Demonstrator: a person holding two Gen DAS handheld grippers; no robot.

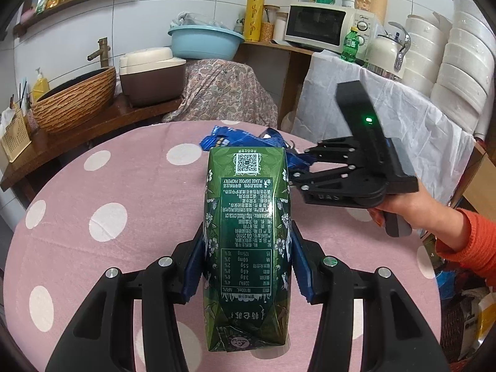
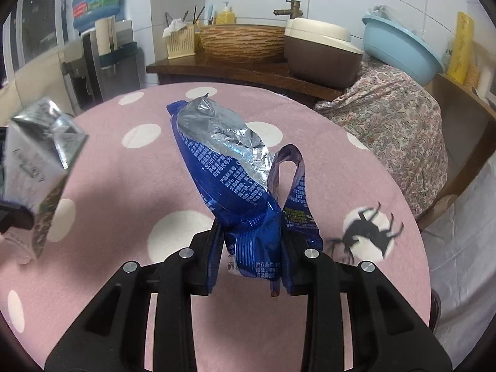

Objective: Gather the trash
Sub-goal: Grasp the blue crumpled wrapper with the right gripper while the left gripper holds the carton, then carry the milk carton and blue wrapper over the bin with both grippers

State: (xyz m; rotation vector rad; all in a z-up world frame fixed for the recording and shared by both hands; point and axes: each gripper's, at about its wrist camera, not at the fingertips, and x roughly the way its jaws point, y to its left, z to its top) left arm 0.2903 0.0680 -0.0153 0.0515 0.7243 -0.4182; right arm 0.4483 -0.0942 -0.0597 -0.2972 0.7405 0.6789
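My left gripper (image 1: 246,260) is shut on a green drink carton (image 1: 246,217) and holds it above the pink dotted table (image 1: 124,186). My right gripper (image 2: 252,254) is shut on a torn blue snack wrapper (image 2: 229,167) with a silver foil inside, held above the table. In the left wrist view the right gripper (image 1: 297,167) reaches in from the right, with the blue wrapper (image 1: 223,138) showing behind the carton. In the right wrist view the carton (image 2: 37,167) shows blurred at the left edge.
The round table has a pink cloth (image 2: 124,186) with white dots and a black deer print (image 2: 369,226). Behind it stand a wooden counter (image 2: 235,68), a woven basin (image 2: 241,42), a blue basin (image 1: 204,40), a microwave (image 1: 322,24) and a cloth-covered chair (image 1: 223,90).
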